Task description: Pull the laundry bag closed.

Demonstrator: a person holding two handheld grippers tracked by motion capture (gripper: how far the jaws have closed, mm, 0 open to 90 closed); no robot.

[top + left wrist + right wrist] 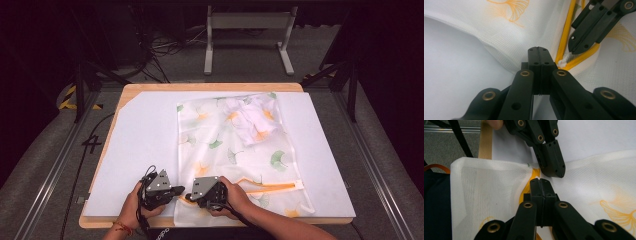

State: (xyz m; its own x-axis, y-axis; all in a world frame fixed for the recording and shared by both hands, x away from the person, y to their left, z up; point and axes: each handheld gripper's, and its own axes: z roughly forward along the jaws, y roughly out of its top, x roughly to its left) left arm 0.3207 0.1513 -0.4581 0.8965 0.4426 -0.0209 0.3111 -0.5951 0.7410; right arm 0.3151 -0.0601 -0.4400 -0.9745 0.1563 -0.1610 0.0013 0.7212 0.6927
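Both grippers, left (pixel 176 191) and right (pixel 189 196), are clamped shut at the table's (pixel 135 90) near edge, pinching the bag (pixel 235 150) beside its zipper (pixel 270 187), likely to work it.

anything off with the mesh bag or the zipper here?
Nothing is damaged or spilled. The white mesh laundry bag with ginkgo-leaf print lies flat, with white crumpled cloth bunched inside its far corner. Its orange zipper gapes partly open near the left gripper and right gripper.
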